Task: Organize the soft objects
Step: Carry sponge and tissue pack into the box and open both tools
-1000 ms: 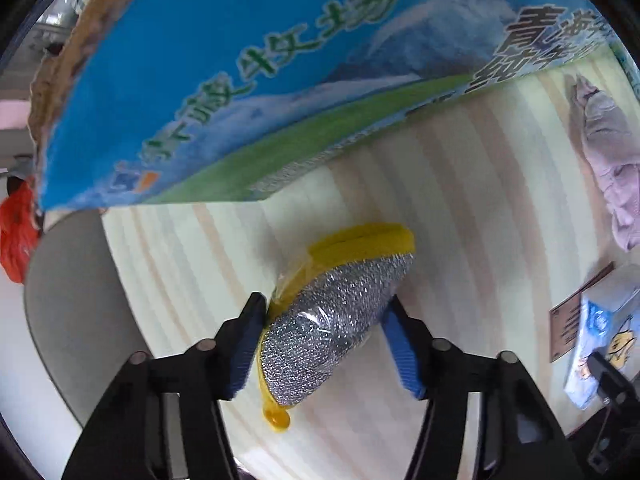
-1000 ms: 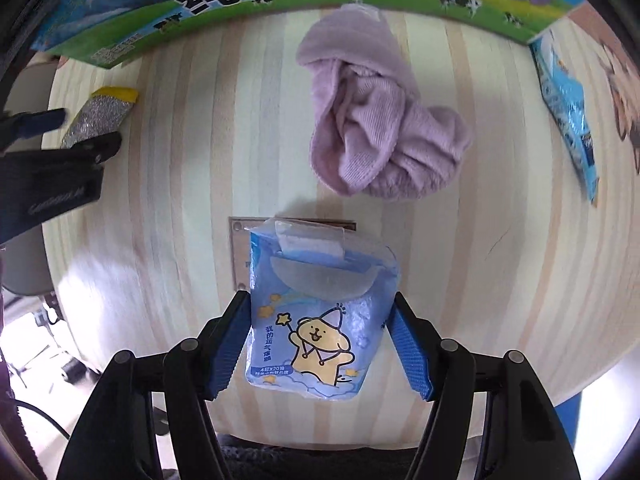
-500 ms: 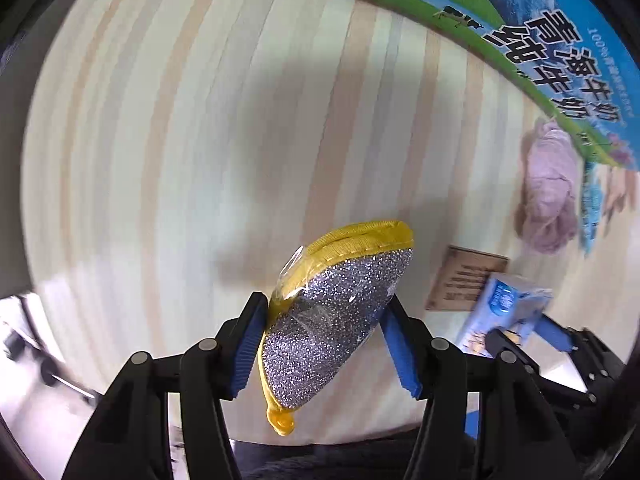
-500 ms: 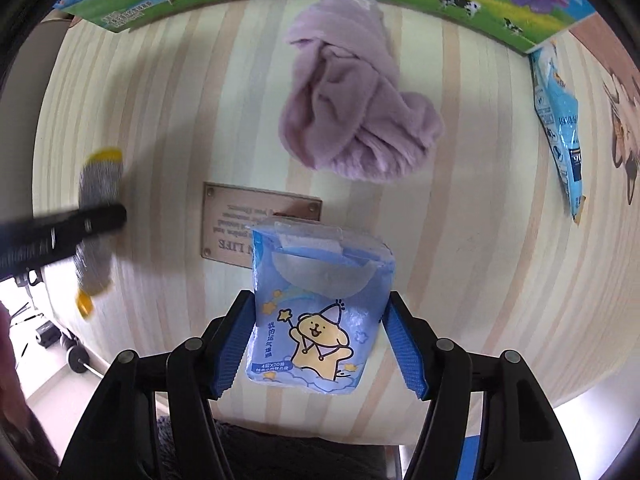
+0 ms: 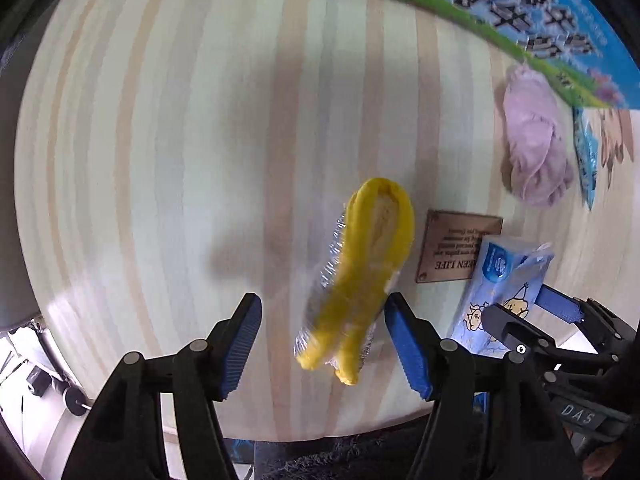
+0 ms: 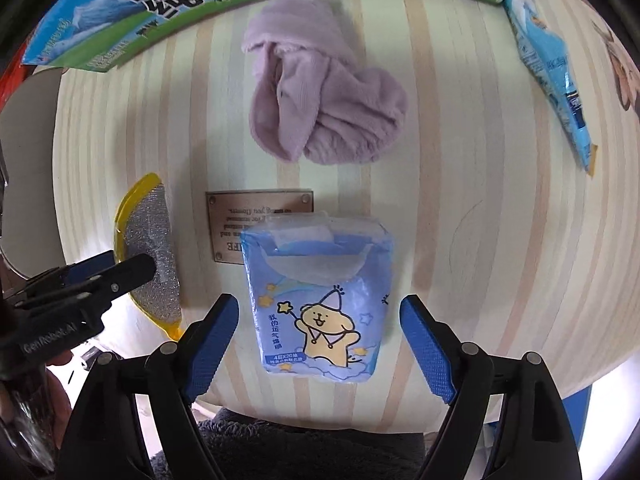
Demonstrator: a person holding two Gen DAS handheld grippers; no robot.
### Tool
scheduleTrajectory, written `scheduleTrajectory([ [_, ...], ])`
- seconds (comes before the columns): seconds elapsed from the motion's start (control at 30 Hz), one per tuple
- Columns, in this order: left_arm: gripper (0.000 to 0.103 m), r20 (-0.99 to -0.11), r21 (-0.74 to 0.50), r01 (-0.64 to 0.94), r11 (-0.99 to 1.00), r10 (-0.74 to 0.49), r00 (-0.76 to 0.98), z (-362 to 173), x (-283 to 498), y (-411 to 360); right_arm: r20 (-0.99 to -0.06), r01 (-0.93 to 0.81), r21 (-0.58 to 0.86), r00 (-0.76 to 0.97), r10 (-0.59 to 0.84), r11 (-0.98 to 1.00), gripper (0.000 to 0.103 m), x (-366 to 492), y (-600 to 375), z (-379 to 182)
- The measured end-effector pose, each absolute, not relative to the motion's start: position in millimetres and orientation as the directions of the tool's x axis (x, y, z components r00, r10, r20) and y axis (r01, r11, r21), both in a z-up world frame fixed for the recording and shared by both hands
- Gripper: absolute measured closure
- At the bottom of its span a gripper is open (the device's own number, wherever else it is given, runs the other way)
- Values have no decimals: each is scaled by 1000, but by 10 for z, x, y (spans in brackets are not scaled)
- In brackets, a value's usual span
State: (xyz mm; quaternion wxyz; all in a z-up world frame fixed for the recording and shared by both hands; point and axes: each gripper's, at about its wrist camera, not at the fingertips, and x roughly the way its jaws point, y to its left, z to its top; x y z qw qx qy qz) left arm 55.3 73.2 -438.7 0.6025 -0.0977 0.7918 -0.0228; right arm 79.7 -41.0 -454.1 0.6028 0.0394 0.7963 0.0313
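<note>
Yellow-edged silver scourer in clear wrap, tilted betw wide left jaws; right jaws wide round tissue pack.

Colours on the pale striped bench
Yellow-edged silver scrubber; lilac towel; blue tissue pack, yellow cartoon bear.

The left gripper stands spread, the yellow scouring pad loose between its fingers over the striped table. Far right lies a lilac towel.
</note>
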Motion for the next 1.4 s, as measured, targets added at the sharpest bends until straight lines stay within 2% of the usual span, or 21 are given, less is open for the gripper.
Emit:
scheduleTrajectory([
  [0.1, 41, -955, -126, -102, 987, -149, -256, -4509, 521, 714, -958, 33, 93, -269, 98, 995, 18, 765, -384, -4641],
  [0.17, 45, -964, -93, -84, 992, -111, -241, -4541, 441, 568, -961, 26, 80, -263, 84, 996, 18, 742, -374, -4653],
  [0.23, 59, -971, -69, -75, 995, -84, -226, -4542, 397, 420, -965, 9, 51, -256, 51, 999, 18, 715, -360, -4670],
  [0.3, 60, -975, -57, -74, 996, -71, -212, -4520, 303, 359, -970, -20, 22, -244, 16, 1000, 19, 679, -344, -4665],
  [0.37, 62, -980, -48, -68, 997, -60, -191, -4472, 206, 302, -974, -66, -25, -223, -39, 997, 29, 633, -317, -4645],
  [0.4, 62, -982, -50, -67, 997, -62, -181, -4464, 266, 324, -974, -72, -25, -222, -41, 997, 44, 618, -305, -4639],
  [0.53, 63, -987, -89, -89, 992, -100, -125, -4205, 231, 231, -976, -67, -3, -215, -17, 998, 54, 576, -369, -4522],
  [0.63, 63, -988, -138, -104, 985, -144, -51, -3820, 226, 292, -981, -55, 34, -193, 23, 998, 55, 616, -461, -4295],
  [0.77, 63, -976, -210, -95, 973, -205, 68, -3159, 368, 154, -987, -38, 117, -112, 112, 992, 55, 687, -594, -3685],
  [0.97, 63, -948, -291, -39, 956, -282, 146, -2440, 1554, 418, -979, -53, 202, 20, 203, 978, 55, 1138, -758, -2729],
  [1.13, 63, -949, -291, -38, 956, -284, 137, -2386, 2393, 473, -974, -74, 196, 99, 203, 978, 55, 1872, -482, -2327],
  [1.27, 63, -958, -284, -78, 956, -282, 45, -2731, 2961, 546, -979, -72, 182, 84, 187, 981, 55, 2404, -324, -2516],
  [1.4, 63, -959, -271, -92, 958, -277, -62, -3177, 3295, 570, -983, -62, 176, 42, 179, 982, 55, 2828, -252, -2952],
])
